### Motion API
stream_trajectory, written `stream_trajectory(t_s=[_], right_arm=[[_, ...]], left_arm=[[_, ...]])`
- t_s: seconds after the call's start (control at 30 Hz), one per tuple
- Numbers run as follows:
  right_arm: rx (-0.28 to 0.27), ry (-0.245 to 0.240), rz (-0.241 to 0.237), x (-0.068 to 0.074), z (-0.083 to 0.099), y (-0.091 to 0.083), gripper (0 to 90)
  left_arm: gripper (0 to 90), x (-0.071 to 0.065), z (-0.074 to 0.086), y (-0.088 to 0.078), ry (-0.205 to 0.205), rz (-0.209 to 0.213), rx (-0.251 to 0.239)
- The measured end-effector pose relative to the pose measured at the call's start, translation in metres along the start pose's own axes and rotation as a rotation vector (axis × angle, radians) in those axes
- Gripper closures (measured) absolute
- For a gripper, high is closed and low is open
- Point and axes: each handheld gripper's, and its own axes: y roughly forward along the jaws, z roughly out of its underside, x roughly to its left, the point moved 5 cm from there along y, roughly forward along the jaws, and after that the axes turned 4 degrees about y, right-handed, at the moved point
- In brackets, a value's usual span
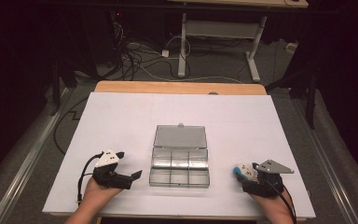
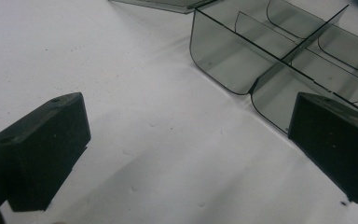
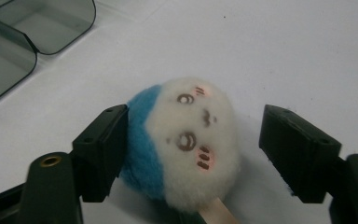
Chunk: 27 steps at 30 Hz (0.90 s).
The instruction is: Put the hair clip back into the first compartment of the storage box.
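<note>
A clear plastic organizer box with several compartments lies in the middle of the white table top, its lid folded open to the far side. My left gripper rests left of the box, open and holding nothing; in the left gripper view its jaws stand wide apart beside the box's near corner. My right gripper sits right of the box, open around a small round plush toy with a white face and blue back. One jaw touches the blue side; the other stands clear. The plush lies on the table.
The white sheet covers a wooden table whose far edge shows. Behind it stand a desk frame and floor cables. A tan strip pokes out under the plush.
</note>
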Motion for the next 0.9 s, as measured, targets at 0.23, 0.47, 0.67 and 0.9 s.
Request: stream_trajectory(t_s=[0.23, 0.47, 0.67, 0.9], right_arm=[[0.036, -0.022, 0.001, 0.0028, 0.0015, 0.0048, 40.7], [0.038, -0.03, -0.001, 0.0033, 0.0019, 0.0053, 44.7], [0.038, -0.032, -0.007, 0.0036, 0.002, 0.0054, 47.5], [0.034, -0.032, -0.019, 0.0032, 0.0017, 0.005, 50.6]], left_arm=[[0.0, 0.0001, 0.0002, 0.0003, 0.001, 0.01, -0.001], [0.0, -0.0011, 0.0002, -0.0004, 0.009, 0.004, -0.005], [0.0, -0.0024, 0.0002, -0.0009, 0.014, 0.001, -0.01], [0.0, -0.0027, 0.0002, -0.0004, 0.015, -0.005, -0.007]])
